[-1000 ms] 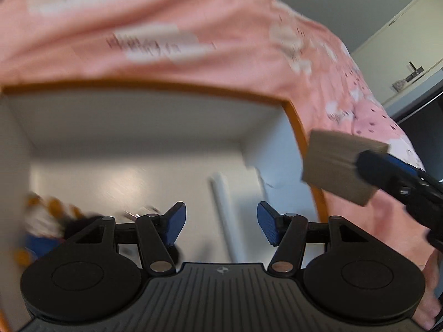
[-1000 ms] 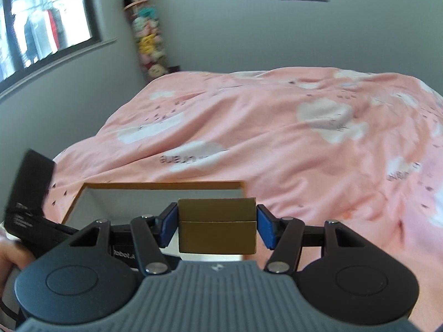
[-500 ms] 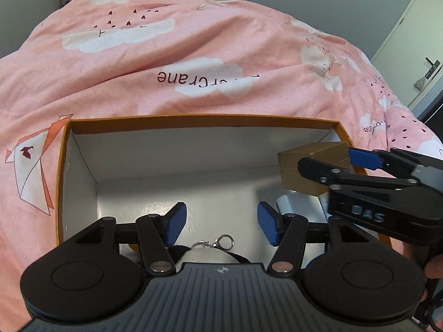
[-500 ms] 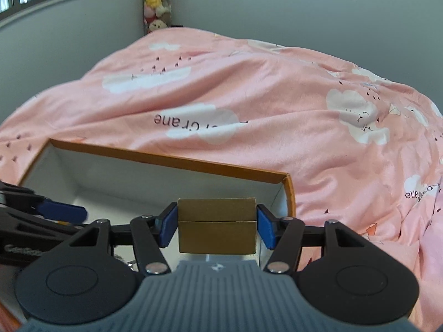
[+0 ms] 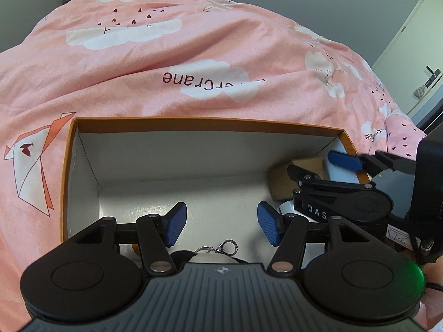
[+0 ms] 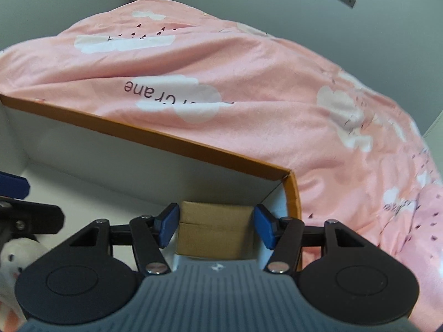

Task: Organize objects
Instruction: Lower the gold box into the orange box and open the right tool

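An open storage box (image 5: 207, 121) with an orange rim and white inside lies on the pink duvet. My right gripper (image 6: 216, 225) is shut on a small brown cardboard box (image 6: 214, 232), held low inside the storage box's far right corner (image 6: 288, 177). In the left wrist view the same cardboard box (image 5: 282, 179) and right gripper (image 5: 318, 166) show at the right end. My left gripper (image 5: 221, 225) stands open over the box's bare white floor, nothing between its pads. A silver clasp (image 5: 221, 247) on something black lies just under it.
The pink cloud-print duvet (image 5: 193, 55) surrounds the box on all sides. A white plush toy (image 6: 13, 254) sits inside the box at its left. A white object (image 5: 286, 209) lies below the cardboard box. A door (image 5: 426, 55) is at the far right.
My right gripper has come down with the cardboard box, from above the duvet into the storage box's far right corner. The left view pulled back slightly and sharpened.
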`<action>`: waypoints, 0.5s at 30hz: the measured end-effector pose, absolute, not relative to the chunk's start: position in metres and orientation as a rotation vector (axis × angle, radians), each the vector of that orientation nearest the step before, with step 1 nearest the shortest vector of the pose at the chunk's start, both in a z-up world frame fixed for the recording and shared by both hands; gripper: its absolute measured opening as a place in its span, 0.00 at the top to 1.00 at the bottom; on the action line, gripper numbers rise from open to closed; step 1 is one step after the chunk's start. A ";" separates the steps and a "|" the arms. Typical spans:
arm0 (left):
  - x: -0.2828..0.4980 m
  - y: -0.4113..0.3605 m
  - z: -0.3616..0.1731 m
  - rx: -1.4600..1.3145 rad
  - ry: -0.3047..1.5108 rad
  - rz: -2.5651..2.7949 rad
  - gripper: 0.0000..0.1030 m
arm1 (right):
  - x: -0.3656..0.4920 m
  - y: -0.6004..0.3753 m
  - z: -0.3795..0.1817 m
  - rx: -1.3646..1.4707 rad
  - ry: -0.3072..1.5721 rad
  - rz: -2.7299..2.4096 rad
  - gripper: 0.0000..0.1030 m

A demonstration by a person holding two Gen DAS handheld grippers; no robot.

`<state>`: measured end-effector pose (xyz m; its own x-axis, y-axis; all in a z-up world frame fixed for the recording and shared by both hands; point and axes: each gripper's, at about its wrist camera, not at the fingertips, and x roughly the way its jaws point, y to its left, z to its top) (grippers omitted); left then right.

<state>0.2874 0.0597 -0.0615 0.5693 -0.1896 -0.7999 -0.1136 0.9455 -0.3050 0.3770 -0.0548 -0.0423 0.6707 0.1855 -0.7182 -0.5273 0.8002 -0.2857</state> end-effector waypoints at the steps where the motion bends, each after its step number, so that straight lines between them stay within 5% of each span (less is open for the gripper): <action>1: 0.288 0.059 -0.063 -0.343 0.972 -0.046 0.33 | 0.377 -0.054 -0.042 -0.517 0.722 0.418 0.39; 7: 0.286 0.057 -0.064 -0.344 0.982 -0.042 0.33 | 0.374 -0.057 -0.036 -0.498 0.722 0.459 0.42; 15: 0.278 0.052 -0.062 -0.329 0.970 0.011 0.33 | 0.371 -0.039 -0.049 -0.610 0.709 0.502 0.76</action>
